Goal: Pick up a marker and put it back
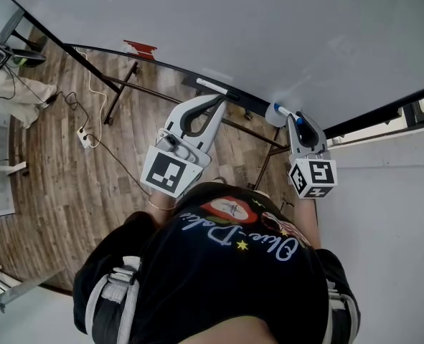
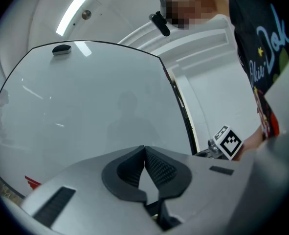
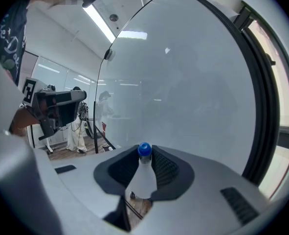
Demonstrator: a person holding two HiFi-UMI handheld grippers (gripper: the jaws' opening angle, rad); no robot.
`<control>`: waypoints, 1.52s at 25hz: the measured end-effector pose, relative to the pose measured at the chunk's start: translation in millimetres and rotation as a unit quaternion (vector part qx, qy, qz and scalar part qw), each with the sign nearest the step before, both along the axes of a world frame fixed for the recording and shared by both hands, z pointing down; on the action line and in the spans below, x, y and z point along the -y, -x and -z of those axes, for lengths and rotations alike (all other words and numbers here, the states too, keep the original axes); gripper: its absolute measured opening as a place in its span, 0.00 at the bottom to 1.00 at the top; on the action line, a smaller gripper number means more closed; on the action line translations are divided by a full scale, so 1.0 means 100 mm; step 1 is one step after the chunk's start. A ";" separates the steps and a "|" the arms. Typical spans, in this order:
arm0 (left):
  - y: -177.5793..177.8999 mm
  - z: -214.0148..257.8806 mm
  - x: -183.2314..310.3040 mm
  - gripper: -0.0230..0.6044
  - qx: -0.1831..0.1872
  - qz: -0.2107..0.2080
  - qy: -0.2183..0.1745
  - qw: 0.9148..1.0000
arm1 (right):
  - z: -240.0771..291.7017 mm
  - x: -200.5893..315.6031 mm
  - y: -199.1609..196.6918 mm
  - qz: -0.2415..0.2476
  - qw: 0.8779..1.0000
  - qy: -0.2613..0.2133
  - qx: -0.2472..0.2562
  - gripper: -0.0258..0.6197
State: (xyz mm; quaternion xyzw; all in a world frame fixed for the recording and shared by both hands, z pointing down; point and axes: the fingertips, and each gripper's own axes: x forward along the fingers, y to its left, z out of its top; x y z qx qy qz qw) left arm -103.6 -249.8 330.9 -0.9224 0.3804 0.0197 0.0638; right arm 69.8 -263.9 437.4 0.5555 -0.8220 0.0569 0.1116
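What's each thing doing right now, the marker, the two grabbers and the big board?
right gripper: shut on the marker.
marker: held between the jaws, blue end pointing toward the whiteboard.
left gripper: jaws together, nothing in them.
whiteboard: standing upright.

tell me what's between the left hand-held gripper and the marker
Head view: only the whiteboard's dark bottom rail lies between the left hand-held gripper and the marker, which the right hand-held gripper grips.
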 end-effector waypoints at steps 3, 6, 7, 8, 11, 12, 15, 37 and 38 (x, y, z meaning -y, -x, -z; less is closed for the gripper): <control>0.00 -0.01 0.00 0.04 -0.001 0.001 0.002 1.000 | -0.01 0.00 -0.01 -0.001 1.000 0.001 0.000 0.16; 0.00 0.00 -0.01 0.04 -0.001 0.000 0.000 1.000 | -0.01 0.00 -0.01 -0.001 1.000 0.001 -0.002 0.16; 0.00 0.00 -0.01 0.04 -0.001 0.000 0.000 1.000 | 0.00 0.00 0.00 0.000 1.000 0.001 -0.003 0.17; 0.00 0.00 -0.01 0.04 -0.001 0.001 0.000 1.000 | 0.00 0.00 0.00 0.001 1.000 0.000 -0.002 0.17; -0.01 0.01 -0.02 0.04 0.001 0.000 -0.001 1.000 | 0.02 -0.01 0.00 0.002 1.000 -0.003 0.001 0.19; -0.01 0.01 -0.02 0.04 0.001 -0.001 -0.001 1.000 | 0.03 -0.01 0.00 0.002 1.000 -0.004 0.002 0.19; -0.02 0.02 -0.03 0.04 0.001 0.000 0.000 1.000 | 0.07 -0.02 -0.01 0.003 1.000 -0.009 0.005 0.20; -0.08 -0.02 -0.08 0.04 0.005 -0.004 0.005 1.000 | 0.74 -0.18 -0.11 -0.011 0.994 -0.093 0.063 0.07; -0.08 -0.02 -0.07 0.04 0.005 -0.004 0.005 1.000 | 0.75 -0.18 -0.10 -0.009 0.993 -0.095 0.064 0.06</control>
